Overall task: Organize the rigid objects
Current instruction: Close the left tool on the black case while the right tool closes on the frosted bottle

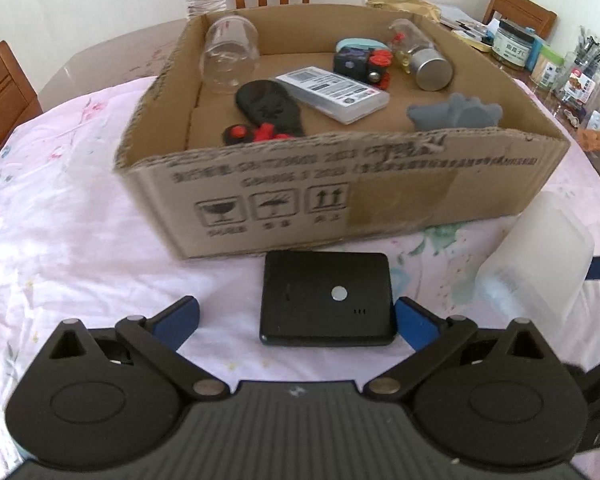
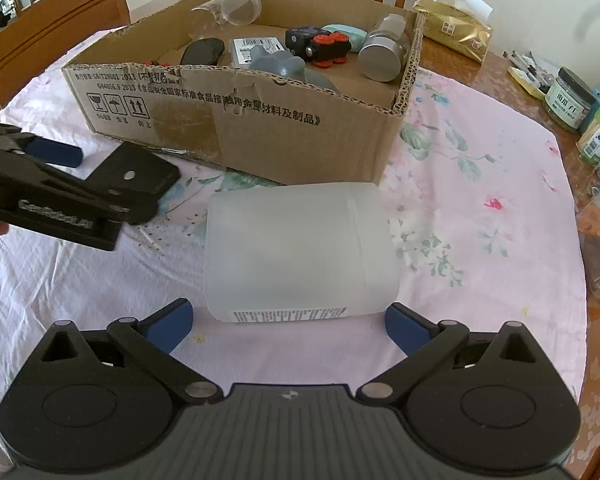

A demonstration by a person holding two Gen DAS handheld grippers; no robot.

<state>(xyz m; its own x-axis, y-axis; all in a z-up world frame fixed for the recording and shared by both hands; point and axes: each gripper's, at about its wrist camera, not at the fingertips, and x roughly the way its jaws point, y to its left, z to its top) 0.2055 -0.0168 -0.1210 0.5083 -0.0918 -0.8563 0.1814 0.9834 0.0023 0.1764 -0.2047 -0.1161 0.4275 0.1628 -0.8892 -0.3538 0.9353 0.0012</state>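
A flat black device (image 1: 326,298) lies on the pink floral cloth in front of a cardboard box (image 1: 340,200). My left gripper (image 1: 298,322) is open, its blue fingertips on either side of the device's near end. A frosted white plastic container (image 2: 298,252) lies on its side on the cloth; it also shows in the left wrist view (image 1: 540,256). My right gripper (image 2: 290,328) is open, its fingertips flanking the container's near end. The box (image 2: 300,136) holds a clear jar, a metal-capped jar, a grey figure, a labelled flat case and black-and-red toys.
Jars, packets and pens crowd the wooden table at the right (image 2: 572,100). A gold packet (image 2: 456,32) lies behind the box. Wooden chairs (image 2: 52,24) stand around the table. The left gripper (image 2: 60,184) shows in the right wrist view.
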